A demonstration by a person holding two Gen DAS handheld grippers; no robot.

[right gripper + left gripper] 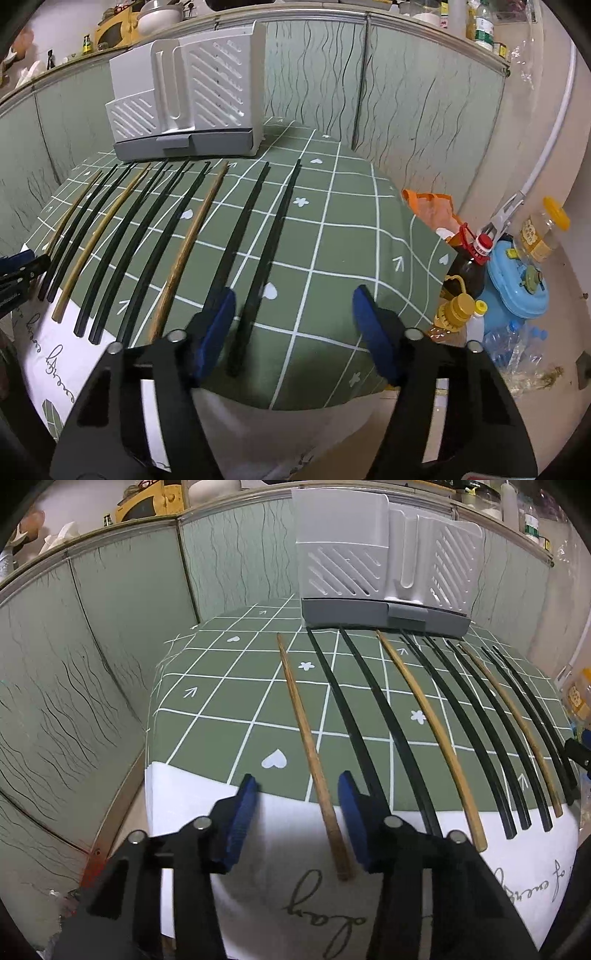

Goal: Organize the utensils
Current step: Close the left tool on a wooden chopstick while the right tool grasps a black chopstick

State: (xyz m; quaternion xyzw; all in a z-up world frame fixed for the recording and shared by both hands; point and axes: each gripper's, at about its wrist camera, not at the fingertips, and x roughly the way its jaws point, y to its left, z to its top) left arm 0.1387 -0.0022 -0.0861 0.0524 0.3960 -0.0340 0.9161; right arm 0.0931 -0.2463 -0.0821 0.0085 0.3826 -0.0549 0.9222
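Several black and wooden chopsticks lie side by side on the green checked cloth [221,701], pointing at a grey slotted utensil holder [369,565] at the back of the table. My left gripper [298,781] stands low over the cloth's near edge, open, its blue pads either side of the leftmost wooden chopstick [306,734] without touching it. My right gripper [295,293] is open too. The rightmost black chopstick [269,243] lies between its pads, nearer the left one. The holder [192,92] shows at the back left in the right wrist view.
Green wavy-patterned wall panels [92,646] close in the table on the left and behind. Off the table's right edge stand bottles [469,266], a blue container [517,291] and an orange bag [432,206]. A white printed cloth [406,897] covers the near edge.
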